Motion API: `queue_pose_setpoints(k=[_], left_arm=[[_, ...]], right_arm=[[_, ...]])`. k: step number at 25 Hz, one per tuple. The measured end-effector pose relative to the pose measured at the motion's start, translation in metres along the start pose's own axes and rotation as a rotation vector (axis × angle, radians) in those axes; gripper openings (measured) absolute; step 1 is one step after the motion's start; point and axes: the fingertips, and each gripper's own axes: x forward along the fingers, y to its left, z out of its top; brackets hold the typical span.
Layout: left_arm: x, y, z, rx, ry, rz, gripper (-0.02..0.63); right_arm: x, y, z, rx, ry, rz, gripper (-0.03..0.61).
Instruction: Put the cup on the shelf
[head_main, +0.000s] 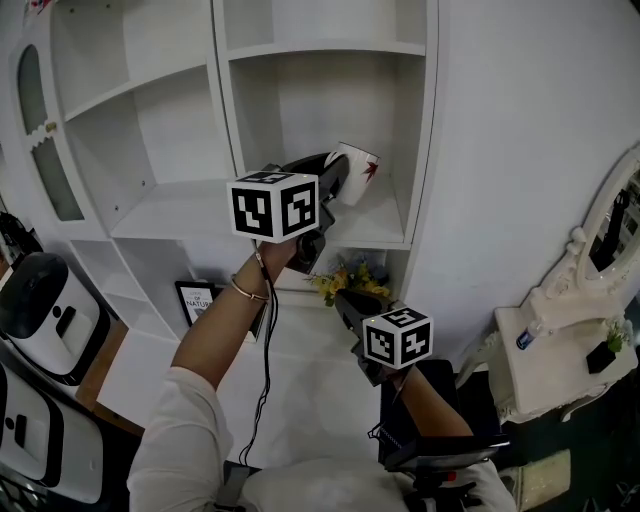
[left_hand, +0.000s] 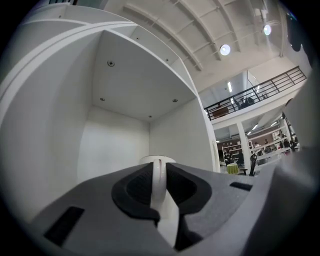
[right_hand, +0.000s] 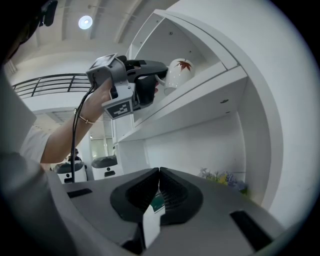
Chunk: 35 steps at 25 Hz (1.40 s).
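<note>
A white cup (head_main: 352, 168) with a red leaf print hangs tilted just over the shelf board (head_main: 385, 228) in the right-hand compartment. My left gripper (head_main: 335, 180) is shut on the cup's handle (left_hand: 158, 176); the white walls of the compartment fill the space ahead. From below, the right gripper view shows the cup (right_hand: 179, 72) at the shelf edge (right_hand: 200, 95), held by the left gripper (right_hand: 152, 85). My right gripper (head_main: 345, 298) is lower, in front of the compartment underneath. Its jaws (right_hand: 159, 172) are shut, with a thin white and green slip low between them.
Yellow and blue flowers (head_main: 350, 278) stand in the lower compartment, near the right gripper. A framed print (head_main: 197, 300) leans lower left. Bare shelves rise at the left (head_main: 150, 130). White machines (head_main: 45, 305) stand far left, an ornate white table (head_main: 560, 345) at right.
</note>
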Motion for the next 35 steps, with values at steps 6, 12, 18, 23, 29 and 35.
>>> queue_pose_setpoints(k=[6,12,18,23,29,35], left_arm=[[0.023,0.003,0.003,-0.002,0.042,-0.024,0.061],[0.044,0.010,-0.001,0.043,0.090,0.005,0.061],[0.061,0.018,-0.012,0.000,0.129,0.010,0.061],[0.071,0.020,-0.015,-0.030,0.130,-0.001,0.061],[0.082,0.024,-0.020,-0.027,0.160,0.011,0.061],[0.080,0.025,-0.022,-0.024,0.192,0.018,0.061]], right_arm=[[-0.003,-0.012,-0.006,0.038,-0.002,-0.014,0.026],[-0.001,-0.021,-0.013,0.072,-0.001,-0.024,0.026],[0.005,-0.026,-0.013,0.056,-0.007,-0.049,0.026],[0.004,-0.031,-0.013,0.018,-0.005,-0.085,0.026],[0.000,-0.034,-0.012,0.016,-0.012,-0.101,0.026],[-0.005,-0.037,-0.013,0.020,-0.017,-0.112,0.026]])
